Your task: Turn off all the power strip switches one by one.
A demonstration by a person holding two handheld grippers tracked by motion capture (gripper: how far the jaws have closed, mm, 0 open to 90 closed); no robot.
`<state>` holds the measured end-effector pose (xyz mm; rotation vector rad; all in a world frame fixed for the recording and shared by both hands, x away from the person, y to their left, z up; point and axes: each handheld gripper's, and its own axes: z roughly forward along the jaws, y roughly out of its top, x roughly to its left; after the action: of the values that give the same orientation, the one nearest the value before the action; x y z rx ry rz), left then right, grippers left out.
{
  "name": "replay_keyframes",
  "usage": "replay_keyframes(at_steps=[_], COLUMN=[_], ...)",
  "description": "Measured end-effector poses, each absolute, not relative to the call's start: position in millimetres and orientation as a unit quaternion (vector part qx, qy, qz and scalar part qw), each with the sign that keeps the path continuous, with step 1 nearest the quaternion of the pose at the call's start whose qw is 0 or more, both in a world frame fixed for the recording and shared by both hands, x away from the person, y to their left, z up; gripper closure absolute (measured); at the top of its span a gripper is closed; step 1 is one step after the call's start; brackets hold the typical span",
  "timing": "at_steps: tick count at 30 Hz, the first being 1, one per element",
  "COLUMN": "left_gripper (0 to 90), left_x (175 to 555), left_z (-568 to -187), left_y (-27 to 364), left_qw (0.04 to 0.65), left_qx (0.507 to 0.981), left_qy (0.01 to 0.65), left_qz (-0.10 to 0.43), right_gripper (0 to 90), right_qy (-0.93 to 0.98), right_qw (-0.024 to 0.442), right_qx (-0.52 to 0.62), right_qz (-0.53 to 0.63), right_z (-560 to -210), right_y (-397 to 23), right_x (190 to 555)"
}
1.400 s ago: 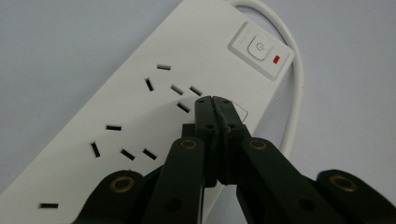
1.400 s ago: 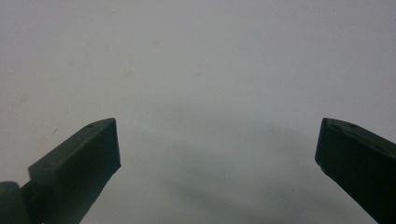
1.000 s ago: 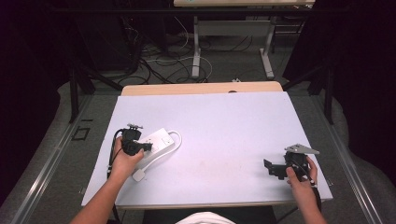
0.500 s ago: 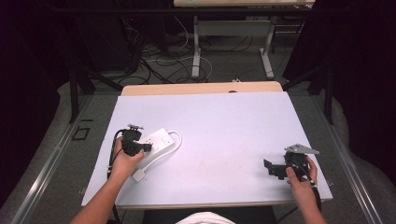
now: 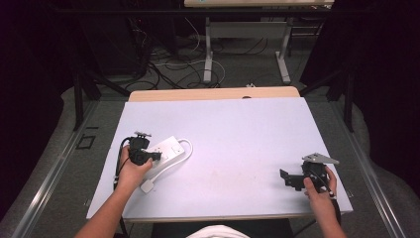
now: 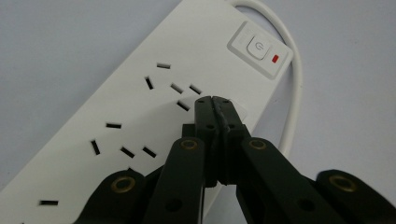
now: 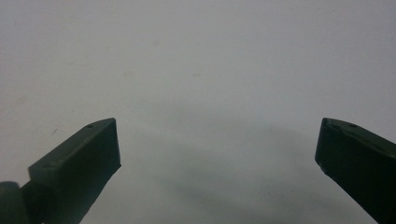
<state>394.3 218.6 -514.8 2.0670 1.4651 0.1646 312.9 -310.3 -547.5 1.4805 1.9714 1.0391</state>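
A white power strip lies at the left of the white table, its white cord looping round its far end to a plug near the front edge. It has several sockets and a switch with a red light. My left gripper is shut, jaws together with nothing between them, tips resting over the strip's face near the switch end. My right gripper is open above bare table at the right front, jaws wide apart with nothing between them.
Behind the white table is a wooden table edge. Beyond it stand metal desk legs and tangled cables on the floor. A person's forearms reach in from the front edge.
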Motion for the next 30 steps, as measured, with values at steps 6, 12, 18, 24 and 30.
replay_keyframes(at_steps=[6, 12, 18, 24, 30], left_gripper=[90.0, 90.0, 90.0, 90.0, 90.0], left_x=[392, 389, 386, 382, 378], left_z=[-508, -503, -501, -502, -505], left_y=[223, 227, 232, 235, 238], left_qw=[0.301, 0.309, 0.310, 0.308, 0.305], left_qx=[0.776, 0.772, 0.769, 0.770, 0.769], left_qy=[0.550, 0.552, 0.555, 0.555, 0.558], left_qz=[0.063, 0.066, 0.068, 0.067, 0.065], right_gripper=[0.0, 0.0, 0.0, 0.0, 0.0], right_qy=[0.718, 0.718, 0.717, 0.717, 0.718], right_qw=[0.230, 0.229, 0.228, 0.228, 0.229], right_qx=[0.537, 0.538, 0.540, 0.540, 0.538], right_qz=[0.377, 0.378, 0.378, 0.378, 0.379], right_z=[-548, -547, -547, -547, -547], right_y=[-310, -309, -308, -308, -308], right_x=[313, 313, 313, 313, 313])
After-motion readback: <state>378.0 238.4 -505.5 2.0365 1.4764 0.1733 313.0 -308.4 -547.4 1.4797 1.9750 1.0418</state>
